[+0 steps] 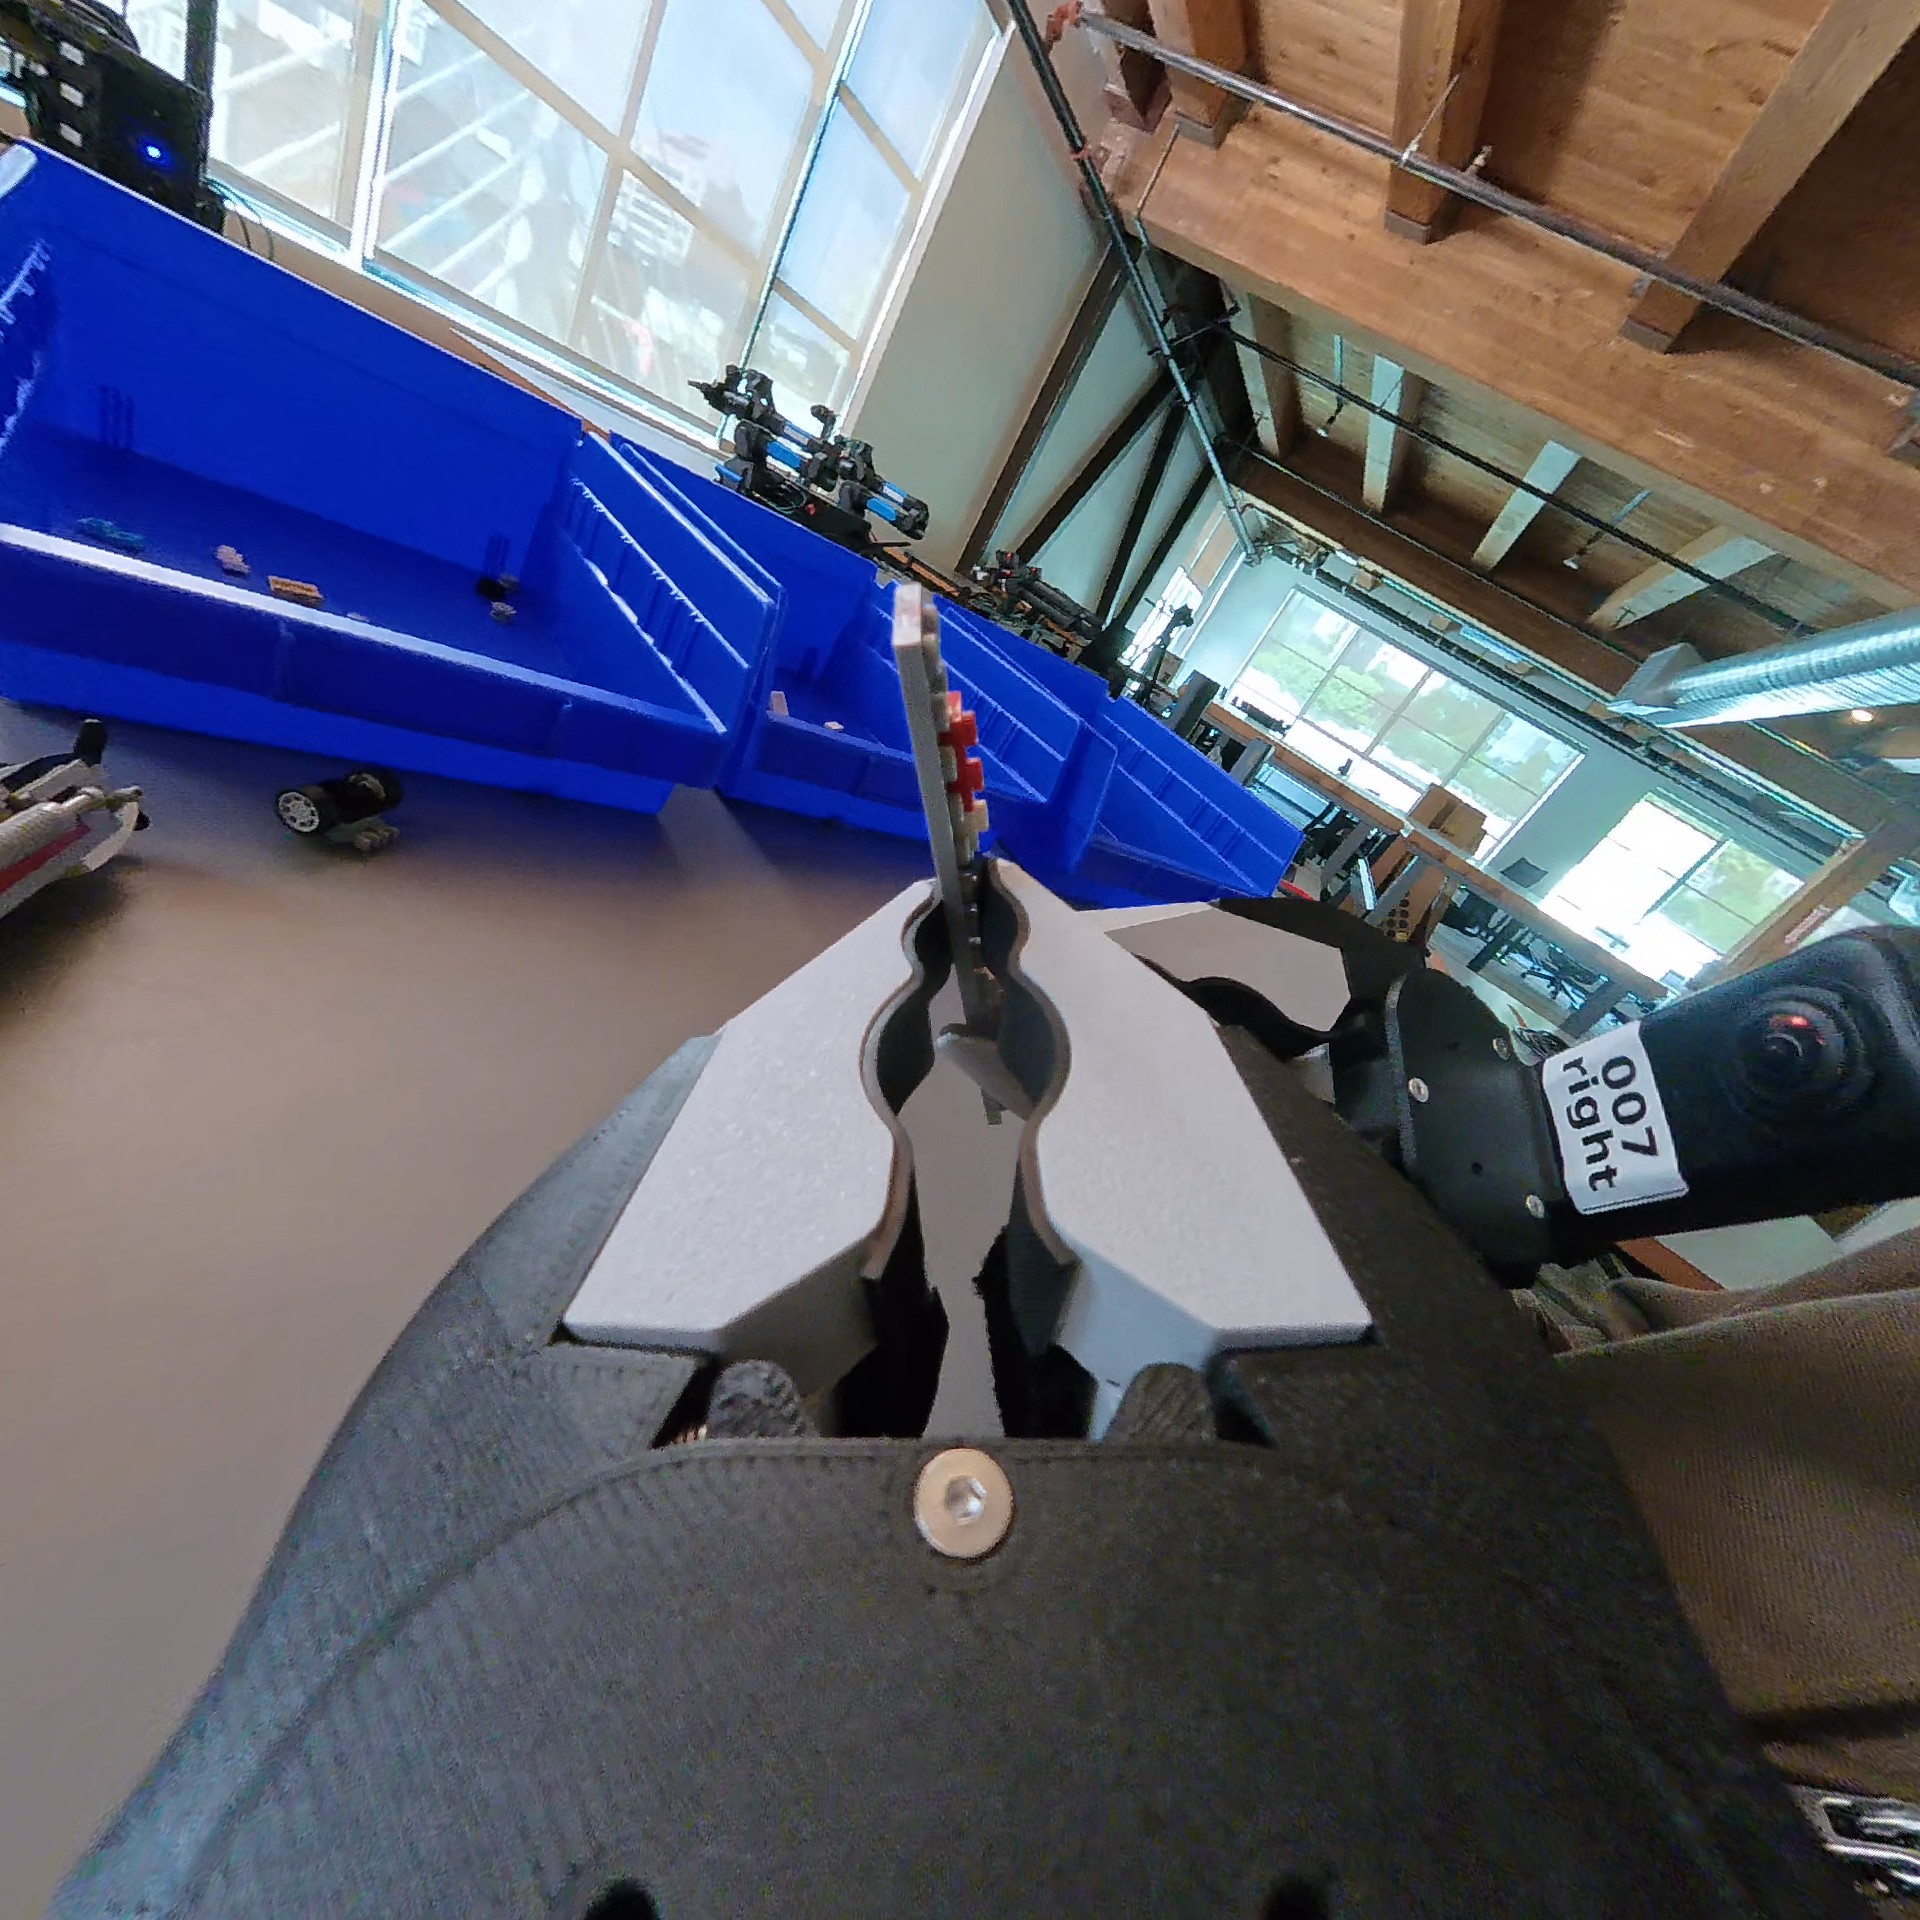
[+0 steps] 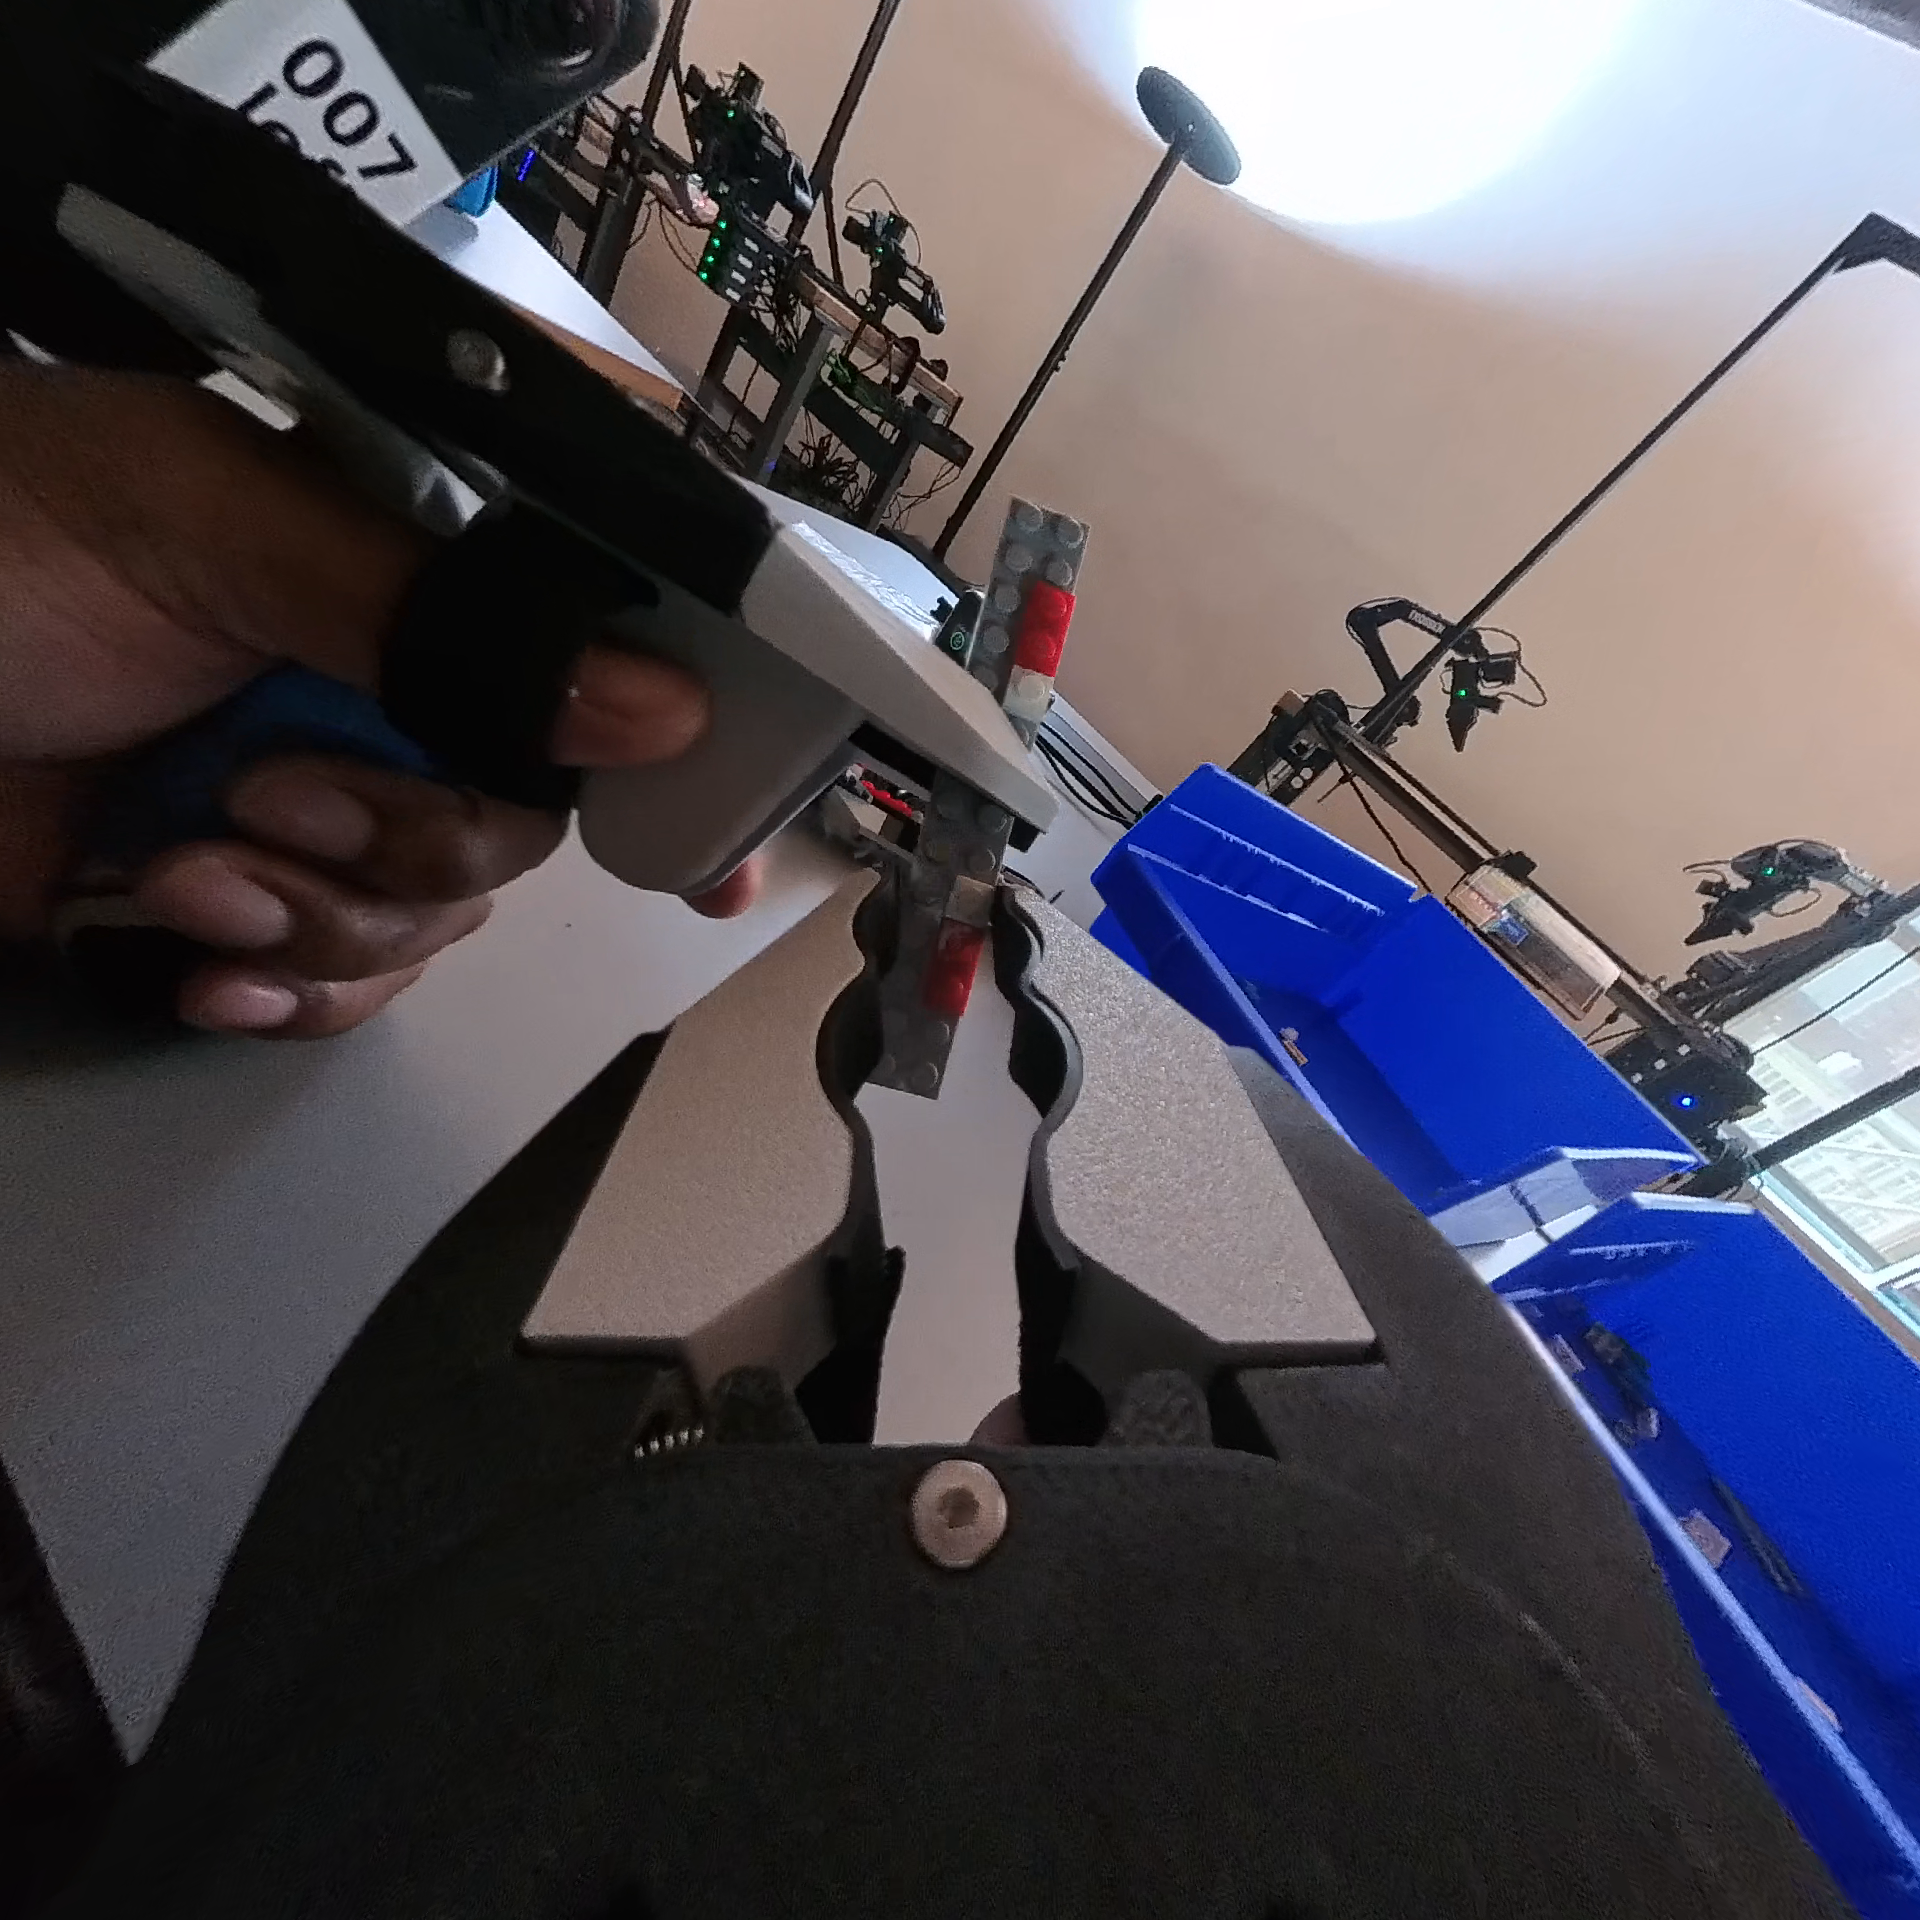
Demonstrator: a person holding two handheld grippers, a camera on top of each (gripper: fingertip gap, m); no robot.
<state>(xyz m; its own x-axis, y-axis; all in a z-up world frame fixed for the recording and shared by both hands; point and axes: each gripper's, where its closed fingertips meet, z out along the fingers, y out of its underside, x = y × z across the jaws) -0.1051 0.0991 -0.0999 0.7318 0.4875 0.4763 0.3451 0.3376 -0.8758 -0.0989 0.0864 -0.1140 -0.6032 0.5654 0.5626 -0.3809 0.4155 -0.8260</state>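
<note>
The grey stud plate (image 1: 928, 727), dotted with red and white bricks (image 1: 961, 753), stands on edge above the desk (image 1: 312, 1039), and the left claw (image 1: 961, 904) is clenched across its thin faces. The right claw (image 2: 935, 935) straddles the plate's lower end around a red brick, one pad at a pale piece; whether it truly presses is hard to say. Pull crooked here and a brick could pop off or the plate twist loose. Blue bins (image 1: 416, 520) sit beyond, a wheeled piece (image 1: 338, 805) nearby; bin contents stay tiny and unclear.
</note>
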